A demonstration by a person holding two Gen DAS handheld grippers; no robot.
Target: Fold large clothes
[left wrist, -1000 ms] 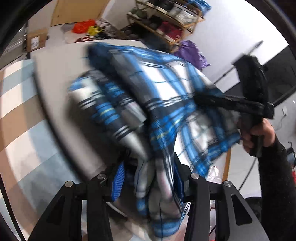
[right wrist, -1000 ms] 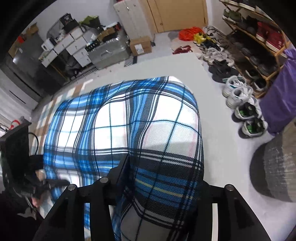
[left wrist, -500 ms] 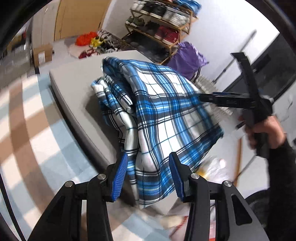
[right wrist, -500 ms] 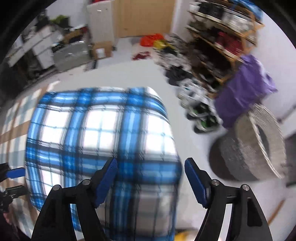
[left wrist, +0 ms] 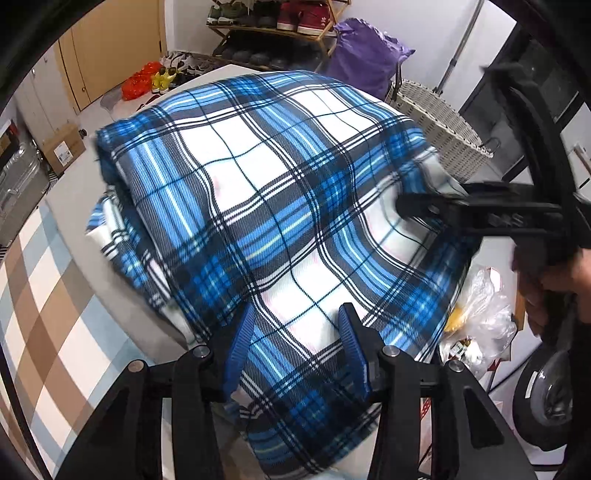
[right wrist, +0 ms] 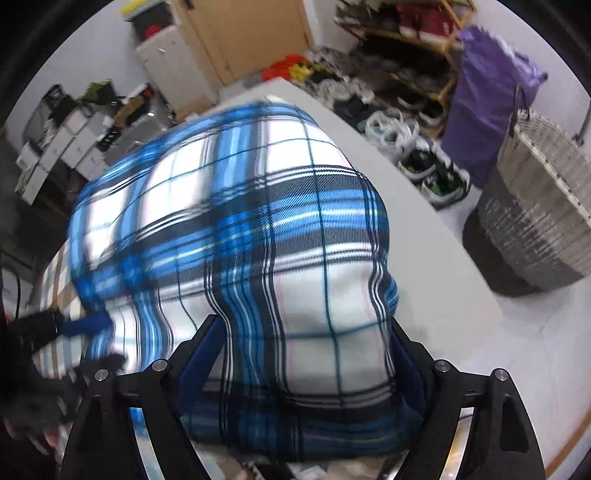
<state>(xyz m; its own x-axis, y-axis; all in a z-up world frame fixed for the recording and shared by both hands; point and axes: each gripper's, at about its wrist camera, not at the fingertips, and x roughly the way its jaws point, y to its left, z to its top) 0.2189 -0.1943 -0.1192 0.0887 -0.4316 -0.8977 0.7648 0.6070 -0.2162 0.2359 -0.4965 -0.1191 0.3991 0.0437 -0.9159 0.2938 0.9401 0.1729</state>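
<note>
A big, soft cloth with blue, white and black checks (left wrist: 266, 192) lies folded in a thick pile on a pale grey table (left wrist: 77, 199). Its near edge hangs over the side of the table closest to the person. The left tool (left wrist: 295, 339) has two black arms with blue pads, and the near edge of the checked cloth sits between the pads; they are partly closed and seem to pinch a fold of it, though the blur makes the touch hard to see. The right tool (right wrist: 306, 350) is opening its jaws wide, and a fat hump of the same cloth bulges up between them without being squeezed. In the left wrist view the right tool reaches in from the right side, with a person's hand (left wrist: 554, 288) in a dark sleeve around its handle. Beside the table stands a woven grey and white basket (right wrist: 539, 206), and next to it a purple bag (right wrist: 491, 99). A wooden shoe rack (right wrist: 406, 33) full of shoes stands by the wall. A brown cardboard box (left wrist: 61, 147) on the floor has a white label, but its writing is too small to read. No other words can be read.
</note>
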